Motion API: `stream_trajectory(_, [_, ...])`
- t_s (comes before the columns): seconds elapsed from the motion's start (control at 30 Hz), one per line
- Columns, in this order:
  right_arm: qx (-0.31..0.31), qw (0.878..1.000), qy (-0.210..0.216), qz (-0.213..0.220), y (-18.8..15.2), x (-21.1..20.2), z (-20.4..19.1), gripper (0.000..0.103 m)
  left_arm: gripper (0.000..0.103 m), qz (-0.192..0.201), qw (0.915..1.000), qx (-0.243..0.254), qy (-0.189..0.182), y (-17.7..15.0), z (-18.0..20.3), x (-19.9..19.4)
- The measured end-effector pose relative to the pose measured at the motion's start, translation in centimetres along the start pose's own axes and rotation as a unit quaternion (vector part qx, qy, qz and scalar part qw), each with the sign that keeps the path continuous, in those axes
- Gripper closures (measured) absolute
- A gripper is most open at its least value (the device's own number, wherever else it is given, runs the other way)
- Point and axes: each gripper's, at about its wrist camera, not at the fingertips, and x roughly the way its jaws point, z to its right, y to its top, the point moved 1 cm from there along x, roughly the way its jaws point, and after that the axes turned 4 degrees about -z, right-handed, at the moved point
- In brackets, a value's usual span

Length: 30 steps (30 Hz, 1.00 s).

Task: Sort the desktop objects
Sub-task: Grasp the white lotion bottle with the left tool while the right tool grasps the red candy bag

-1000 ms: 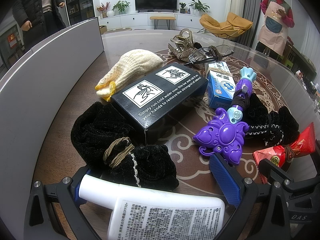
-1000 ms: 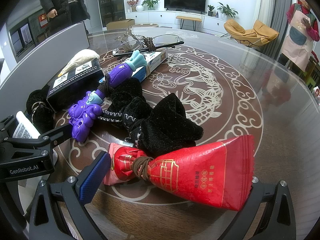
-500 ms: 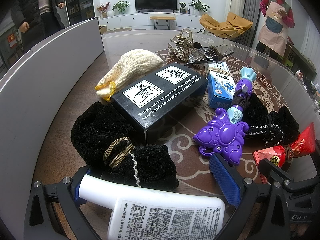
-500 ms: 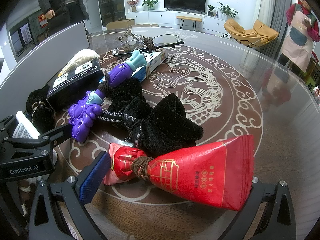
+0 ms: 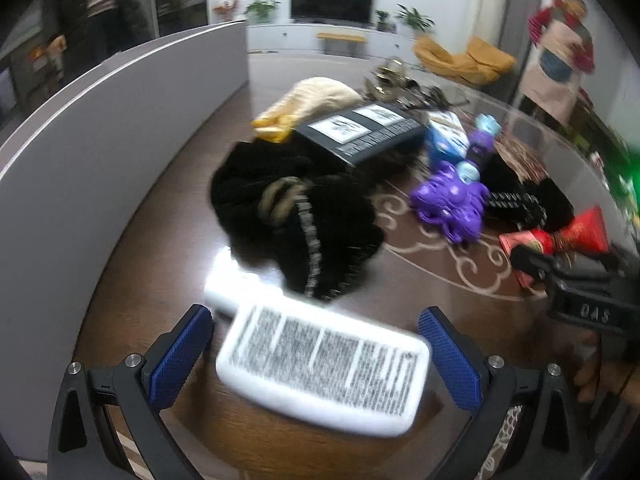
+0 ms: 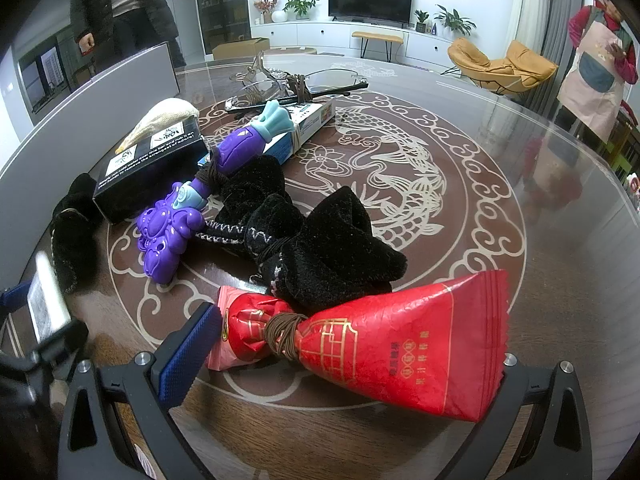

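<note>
Across the tabletop (image 6: 500, 128) most objects are seen unsorted, a white tube (image 5: 320, 356) lying between the spread left gripper (image 5: 320, 354) jaws, a red packet (image 6: 384, 344) framed by the open right gripper (image 6: 348, 360).

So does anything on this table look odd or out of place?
Nothing is spilled or broken, but several items are bound with brown hair ties: the red packet, the purple toy, the black cloth and the glasses. The white tube lies askew between the left hand-held gripper's open jaws.

Two black velvet pouches (image 6: 320, 248) (image 5: 296, 216), one purple toy (image 6: 200, 208), one black box (image 6: 152, 168), one red packet (image 6: 384, 340), one white tube (image 5: 324, 364), one blue carton (image 6: 304, 124), one pair of glasses (image 6: 296, 88)
</note>
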Motion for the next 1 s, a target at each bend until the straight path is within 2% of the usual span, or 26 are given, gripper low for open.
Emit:
stream_trajectory(0.13, [0.000,1.000,0.000,0.000,0.0,0.0,0.0,0.000,0.000,0.005,0.9996,-0.022,-0.014,0.3,-0.6,-0.1])
stream_trajectory(0.2, [0.000,1.000,0.000,0.000,0.0,0.0,0.0,0.000,0.000,-0.001,0.9998,-0.017,-0.006,0.1,-0.4,-0.2])
stream_trajectory(0.3, [0.000,1.000,0.000,0.000,0.0,0.0,0.0,0.000,0.000,-0.034,0.9988,0.006,0.036,-1.3,0.1,-0.5])
stream_trajectory(0.43, [0.000,1.000,0.000,0.000,0.0,0.0,0.0,0.000,0.000,-0.082,0.9959,-0.010,0.037,-2.0,-0.9,-1.4])
stream_trajectory(0.57, [0.000,1.000,0.000,0.000,0.0,0.0,0.0,0.000,0.000,-0.108,0.9929,-0.034,0.037,-2.5,-2.5,-2.1])
stream_trajectory(0.7, [0.000,1.000,0.000,0.000,0.0,0.0,0.0,0.000,0.000,-0.103,0.9920,-0.062,0.039,-2.3,-3.2,-2.2])
stream_trajectory(0.77, [0.000,1.000,0.000,0.000,0.0,0.0,0.0,0.000,0.000,-0.098,0.9917,-0.057,0.061,-1.6,-2.4,-1.5])
stream_trajectory(0.83, [0.000,1.000,0.000,0.000,0.0,0.0,0.0,0.000,0.000,-0.081,0.9942,-0.043,0.057,-1.1,-1.8,-1.2])
stream_trajectory(0.9, [0.000,1.000,0.000,0.000,0.0,0.0,0.0,0.000,0.023,-0.055,0.9967,-0.029,0.052,-0.9,-1.2,-1.6])
stream_trajectory(0.93, [0.000,1.000,0.000,0.000,0.0,0.0,0.0,0.000,0.041,-0.038,0.9981,-0.017,0.046,-1.0,-0.9,-2.0])
stream_trajectory(0.97, [0.000,1.000,0.000,0.000,0.0,0.0,0.0,0.000,0.049,-0.035,0.9985,-0.013,0.040,-1.1,-0.8,-2.1])
stream_trajectory(1.0, [0.000,1.000,0.000,0.000,0.0,0.0,0.0,0.000,0.052,-0.031,0.9988,-0.011,0.036,-1.2,-0.6,-2.4])
